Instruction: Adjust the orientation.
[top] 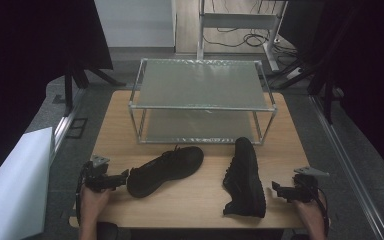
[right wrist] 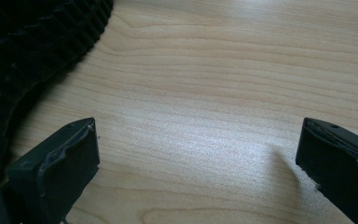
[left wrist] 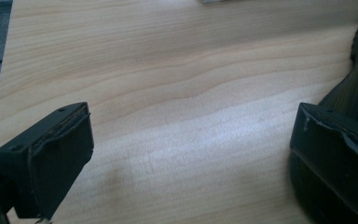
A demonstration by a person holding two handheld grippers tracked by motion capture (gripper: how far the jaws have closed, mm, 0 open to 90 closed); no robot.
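Nearest, at the bottom of the high view, two hands rest on the front edge of the desk [top: 200,207], each with a gripper. At lower left, the left gripper [top: 122,180] has its jaws spread wide and empty, tips just beside the heel of the left shoe [top: 166,170]. That shoe's long axis slants up to the right, so the heel is the closest part; in the left gripper view it sits against the right-hand jaw. At lower right, the right gripper [top: 278,190] likewise stands wide and empty, just beside the right shoe [top: 245,177], which runs up the frame, toe at the top. Farther up stands a two-tier metal rack [top: 200,100], bare.
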